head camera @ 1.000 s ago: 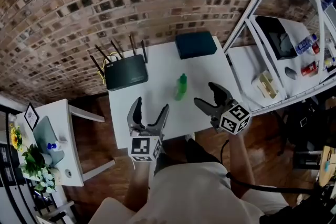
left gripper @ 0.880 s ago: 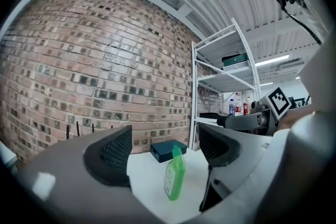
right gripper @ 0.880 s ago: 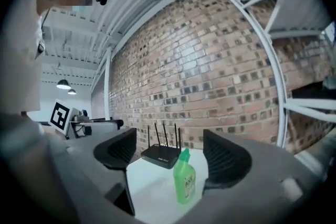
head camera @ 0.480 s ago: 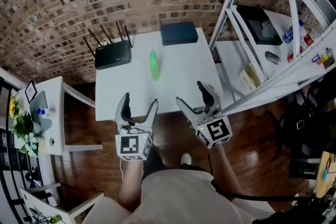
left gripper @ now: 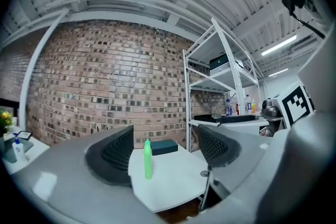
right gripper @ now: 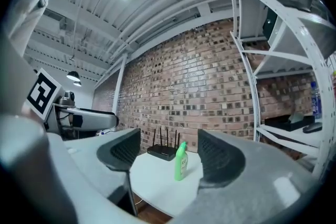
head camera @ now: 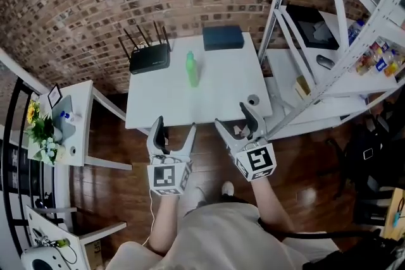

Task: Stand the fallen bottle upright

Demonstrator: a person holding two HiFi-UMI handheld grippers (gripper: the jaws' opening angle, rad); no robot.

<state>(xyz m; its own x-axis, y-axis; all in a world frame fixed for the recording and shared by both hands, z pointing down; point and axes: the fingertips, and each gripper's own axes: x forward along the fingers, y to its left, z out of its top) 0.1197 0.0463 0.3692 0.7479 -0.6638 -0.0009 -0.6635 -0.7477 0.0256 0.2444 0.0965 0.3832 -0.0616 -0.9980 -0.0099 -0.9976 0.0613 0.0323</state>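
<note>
The green bottle (head camera: 191, 68) stands upright on the white table (head camera: 215, 92), toward its far side. It shows between the jaws in the left gripper view (left gripper: 148, 158) and the right gripper view (right gripper: 181, 162), far beyond them. My left gripper (head camera: 174, 126) and right gripper (head camera: 233, 117) hang side by side at the table's near edge, over the wooden floor, well apart from the bottle. Both point level toward the table. The jaws of both are closing, still apart, with nothing between them.
A black router (head camera: 150, 57) with antennas sits at the table's far left, a dark blue box (head camera: 223, 38) at its far right, a small grey ring (head camera: 254, 100) near the right front corner. A white shelf rack (head camera: 297, 41) stands right; a side table (head camera: 66, 129) with flowers left.
Both grippers have drawn back from above the table to its near edge and over the floor. The bottle stays upright where it was.
</note>
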